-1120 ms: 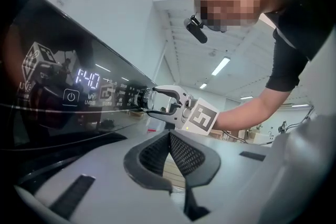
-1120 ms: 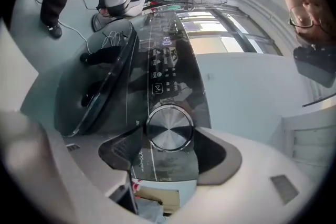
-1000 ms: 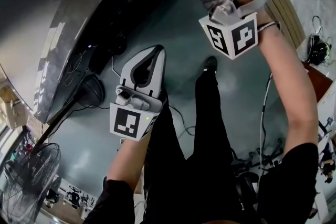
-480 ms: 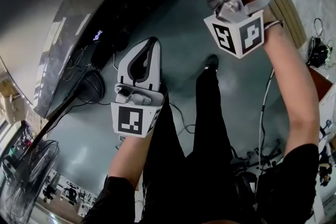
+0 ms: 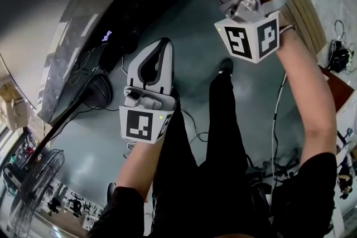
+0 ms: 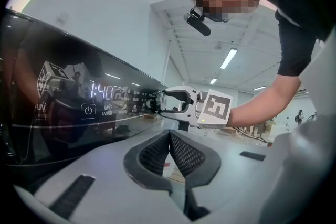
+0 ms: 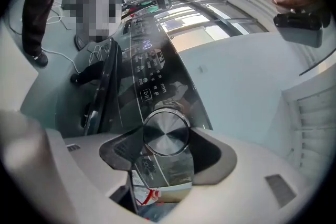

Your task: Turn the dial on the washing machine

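Jaws of the right gripper [image 7: 166, 143] clamp the round metal dial [image 7: 166, 131] on the washing machine [image 7: 149, 60]; left gripper [image 6: 169, 139] hangs apart, jaws pressed together, empty.

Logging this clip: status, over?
Left hand-held gripper shut, empty. Right hand-held gripper clamped on dial. Nothing in the way.

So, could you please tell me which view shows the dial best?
The right gripper view: the dial sits large and face-on between the jaws. The left gripper view shows it small, side-on; in the head view I cannot make it out.
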Demonstrator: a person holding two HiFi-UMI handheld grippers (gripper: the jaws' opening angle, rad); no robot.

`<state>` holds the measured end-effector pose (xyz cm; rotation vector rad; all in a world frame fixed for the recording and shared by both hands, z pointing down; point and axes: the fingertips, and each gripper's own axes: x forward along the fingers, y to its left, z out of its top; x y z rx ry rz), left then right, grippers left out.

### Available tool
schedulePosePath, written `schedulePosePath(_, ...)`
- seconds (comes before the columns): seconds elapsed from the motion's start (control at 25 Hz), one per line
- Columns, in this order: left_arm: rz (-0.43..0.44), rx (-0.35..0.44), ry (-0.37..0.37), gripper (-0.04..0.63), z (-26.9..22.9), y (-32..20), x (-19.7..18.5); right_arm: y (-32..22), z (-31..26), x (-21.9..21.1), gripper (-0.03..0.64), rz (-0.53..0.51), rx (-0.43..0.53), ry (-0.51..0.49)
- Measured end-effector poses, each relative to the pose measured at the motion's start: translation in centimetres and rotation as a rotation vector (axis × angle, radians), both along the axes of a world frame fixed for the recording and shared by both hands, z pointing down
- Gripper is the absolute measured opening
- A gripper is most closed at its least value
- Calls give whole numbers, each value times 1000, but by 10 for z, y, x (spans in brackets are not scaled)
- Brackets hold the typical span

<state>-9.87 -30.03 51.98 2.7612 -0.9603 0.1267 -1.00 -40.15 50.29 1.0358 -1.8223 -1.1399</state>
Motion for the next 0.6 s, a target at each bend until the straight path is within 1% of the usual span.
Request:
schedulePosePath(0.28, -6, 0, 4, 15, -4, -4, 1, -1, -2, 2, 284, 48, -62, -178)
schedulePosePath(0.6, -6, -10, 6, 15, -2, -4, 1, -1, -4, 4, 284, 78, -108, -299)
